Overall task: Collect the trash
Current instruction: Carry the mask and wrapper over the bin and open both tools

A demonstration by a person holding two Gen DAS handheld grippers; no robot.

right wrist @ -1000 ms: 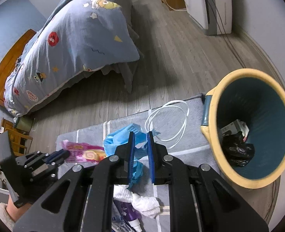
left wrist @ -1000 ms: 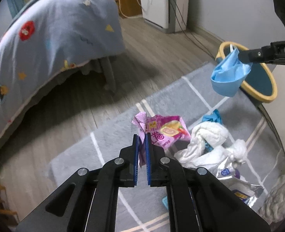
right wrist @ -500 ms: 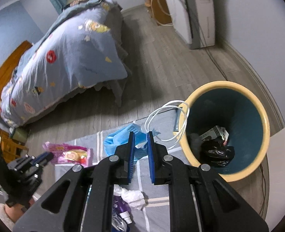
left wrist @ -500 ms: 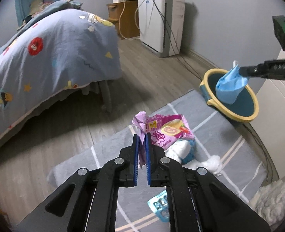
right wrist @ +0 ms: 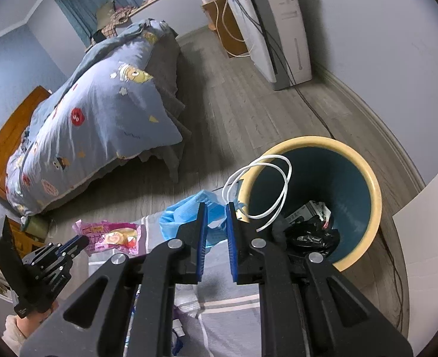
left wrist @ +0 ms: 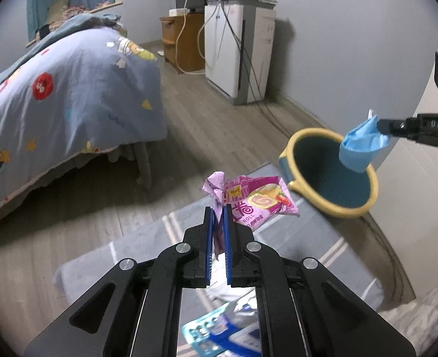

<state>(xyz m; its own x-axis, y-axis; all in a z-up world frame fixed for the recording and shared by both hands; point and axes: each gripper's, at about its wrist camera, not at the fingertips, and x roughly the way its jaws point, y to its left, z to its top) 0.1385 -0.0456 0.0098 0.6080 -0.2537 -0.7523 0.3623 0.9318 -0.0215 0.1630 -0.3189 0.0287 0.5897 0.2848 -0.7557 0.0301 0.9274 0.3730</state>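
My left gripper [left wrist: 218, 209] is shut on the edge of a pink snack wrapper [left wrist: 256, 202], which hangs in the air above the grey rug. In the right wrist view the same wrapper [right wrist: 112, 235] shows at the tips of the left gripper [right wrist: 82, 239]. My right gripper [right wrist: 216, 208] is shut on a blue face mask [right wrist: 186, 211] whose white ear loop [right wrist: 266, 178] dangles over the rim of the bin. From the left wrist view, the mask [left wrist: 363, 145] hangs from the right gripper [left wrist: 379, 125] over the yellow-rimmed, blue-lined trash bin [left wrist: 332, 175]. The bin [right wrist: 364, 178] holds a black bag and paper.
A bed with a patterned blue duvet [left wrist: 64, 95] fills the left. A white appliance [left wrist: 237, 47] with cables stands by the far wall, beside a wooden cabinet [left wrist: 183, 41]. More litter [left wrist: 219, 333] lies on the grey rug [left wrist: 308, 247] under my grippers.
Both grippers have risen and moved toward the bin with their loads. The mask has come from over the rug to the bin's rim; the litter pile has slid below.
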